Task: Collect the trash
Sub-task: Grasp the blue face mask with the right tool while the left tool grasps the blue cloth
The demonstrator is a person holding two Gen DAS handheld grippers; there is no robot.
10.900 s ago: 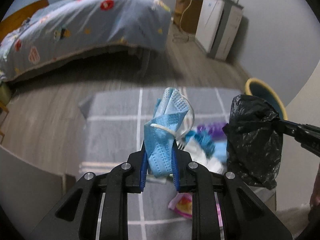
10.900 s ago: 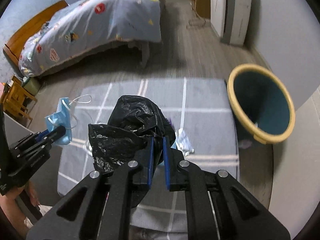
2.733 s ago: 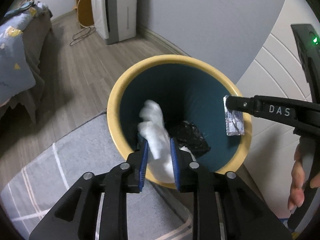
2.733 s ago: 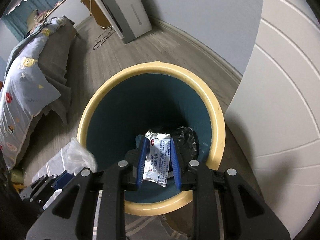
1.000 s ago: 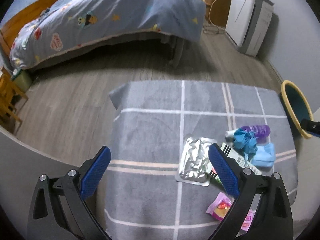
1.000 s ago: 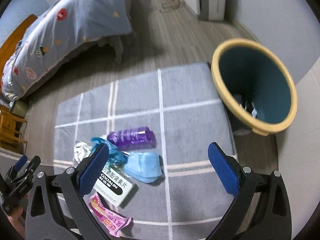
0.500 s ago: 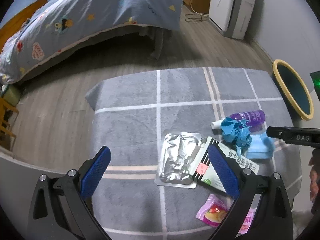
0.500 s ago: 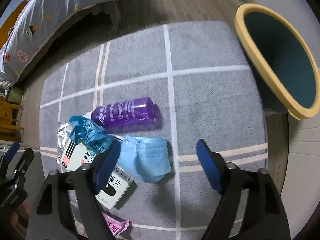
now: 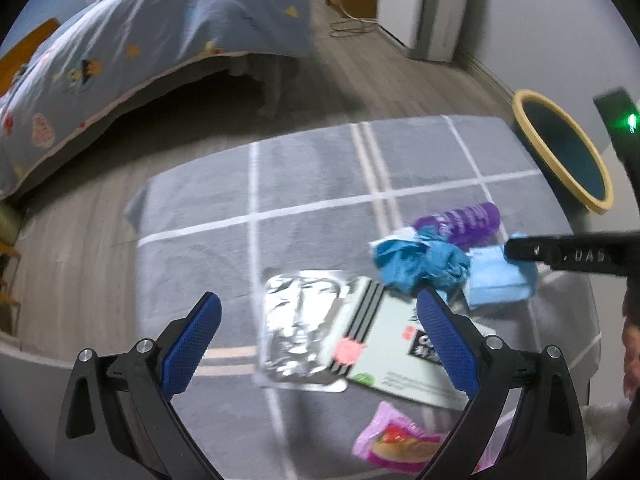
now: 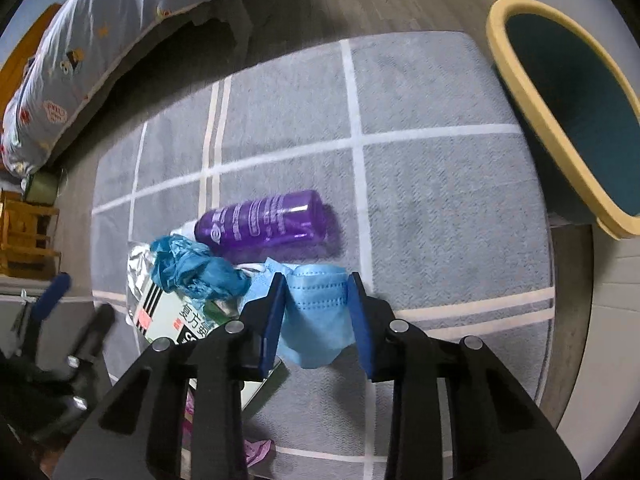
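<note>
On the far left I see the bed (image 9: 140, 32) under its patterned cover, well apart from the grey rug (image 9: 312, 176). My left gripper (image 9: 316, 314) hangs over the rug's near part with its jaws wide apart and nothing between them; below it lie the silver foil pouch (image 9: 294, 332) and, overlapping its right edge, the white medicine box (image 9: 384, 356). Near that lies a pink wrapper (image 9: 396, 442). Further right, the crumpled teal glove (image 10: 192, 270) sits against the purple bottle (image 10: 264, 222), which lies on its side. My right gripper (image 10: 316, 300) has its jaws parted on either side of the blue face mask (image 10: 316, 312), not yet closed on it. At the far right stands the yellow-rimmed bin (image 10: 516, 76), beside the rug's edge.
</note>
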